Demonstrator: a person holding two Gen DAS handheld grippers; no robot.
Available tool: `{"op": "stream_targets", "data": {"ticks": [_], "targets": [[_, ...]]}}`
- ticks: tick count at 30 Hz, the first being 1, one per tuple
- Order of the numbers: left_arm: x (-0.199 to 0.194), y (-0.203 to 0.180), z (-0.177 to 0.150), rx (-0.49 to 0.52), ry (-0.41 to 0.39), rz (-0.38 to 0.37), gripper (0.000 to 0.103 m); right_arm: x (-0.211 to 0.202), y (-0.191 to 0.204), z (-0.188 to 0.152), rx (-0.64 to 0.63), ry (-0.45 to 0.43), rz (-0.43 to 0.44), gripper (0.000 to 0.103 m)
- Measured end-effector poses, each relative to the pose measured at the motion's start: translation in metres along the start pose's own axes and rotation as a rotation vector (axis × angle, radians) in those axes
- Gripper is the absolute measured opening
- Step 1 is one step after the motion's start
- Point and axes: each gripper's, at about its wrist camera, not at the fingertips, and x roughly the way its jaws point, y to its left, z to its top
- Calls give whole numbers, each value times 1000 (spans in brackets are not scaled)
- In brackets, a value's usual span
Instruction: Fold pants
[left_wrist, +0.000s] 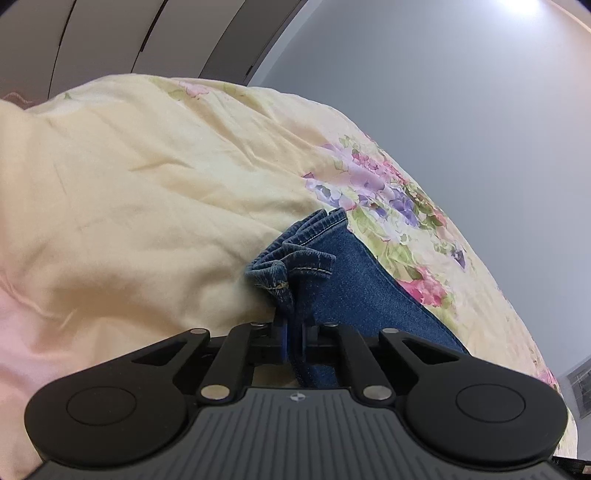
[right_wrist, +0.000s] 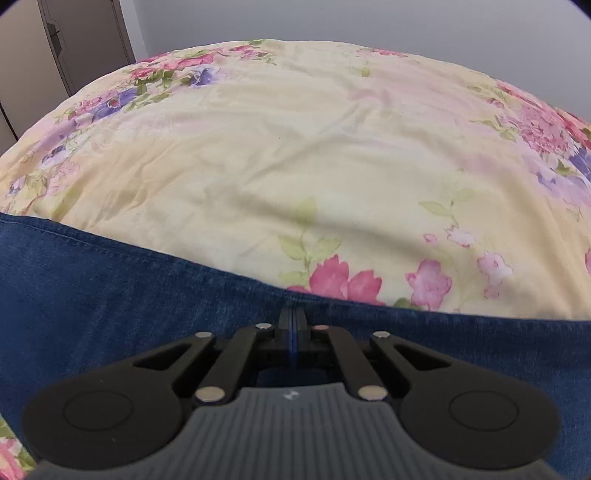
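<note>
Blue denim pants (left_wrist: 343, 273) lie on a pale yellow floral bedspread (left_wrist: 147, 177). In the left wrist view my left gripper (left_wrist: 293, 332) is shut on a bunched hem end of the pants, with stitched edges sticking up in front of the jaws. In the right wrist view the pants (right_wrist: 110, 288) spread as a wide blue band across the lower frame. My right gripper (right_wrist: 292, 325) is shut on the far edge of the denim, the jaws pressed together. The bedspread (right_wrist: 295, 166) fills the view beyond it.
A grey wall (left_wrist: 461, 110) rises past the bed's edge in the left wrist view. Wardrobe doors (right_wrist: 74, 44) stand at the far left in the right wrist view. A pink patch of bedding (left_wrist: 22, 332) lies at the lower left.
</note>
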Motion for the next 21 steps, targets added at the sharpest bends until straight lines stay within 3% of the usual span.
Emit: {"op": "stream_targets", "data": {"ticks": [4,9,11,15,21], "targets": [[-9,-21,4,53,-21,36,5,-32,8,-35,-15,34,36,0],[-32,-57,9,107,-70,26,5,-59,11,-88,-5,93,90,0],[-47,-83,10,172,-96,10,5,-66,7,-98,12,83,98,0],[-83,-159,-7,447,-178,-14,5,-89,-8,-97,95,47,141,0],[-111,-284,-91,937,-258,-75,5,-136,-33,-105,98,-49,117,0]]}}
